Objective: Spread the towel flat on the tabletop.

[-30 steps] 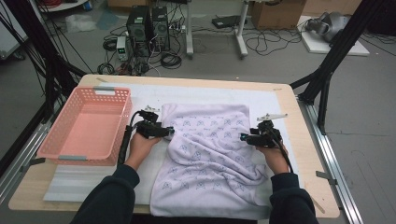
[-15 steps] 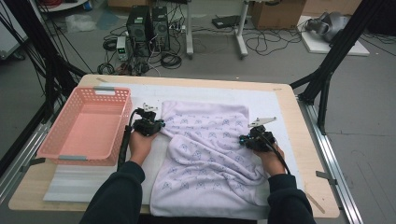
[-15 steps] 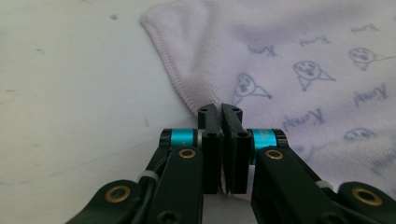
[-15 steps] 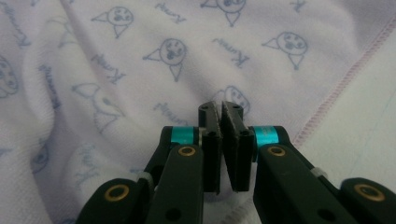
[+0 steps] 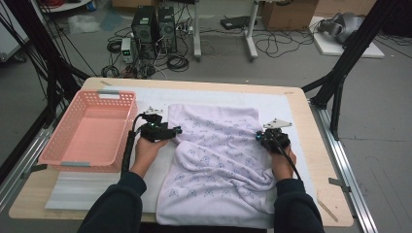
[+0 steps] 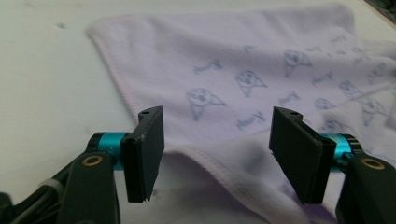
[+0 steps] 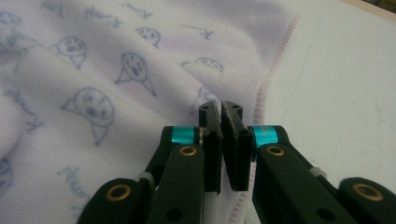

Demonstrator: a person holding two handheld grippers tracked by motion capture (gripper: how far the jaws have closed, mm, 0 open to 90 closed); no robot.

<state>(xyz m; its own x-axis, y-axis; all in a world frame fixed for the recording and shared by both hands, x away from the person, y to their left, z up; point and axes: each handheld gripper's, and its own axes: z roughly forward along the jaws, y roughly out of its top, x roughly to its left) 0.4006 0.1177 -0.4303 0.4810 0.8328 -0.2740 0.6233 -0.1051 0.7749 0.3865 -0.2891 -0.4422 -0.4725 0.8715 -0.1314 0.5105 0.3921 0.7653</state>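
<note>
While the lavender towel [image 5: 218, 160] lies spread and rumpled across the middle of the bench [image 5: 311, 160], on a white mat [image 5: 97, 189], the 2 grippers sit at its opposite edges. At the towel's left edge the left gripper [image 6: 215, 144] has just opened its jaws; they stand wide apart, with a folded hem of the cloth lying between them, untouched by either pad. At the right edge the right gripper [image 7: 220, 135] has its jaws drawn nearly together, pinching a fold of the towel beside its pink stitched hem. A pink basket [image 5: 63, 145] stands on the bench just left of the left gripper, apart from the towel. Both forearms wear dark sleeves [image 5: 116, 208].
</note>
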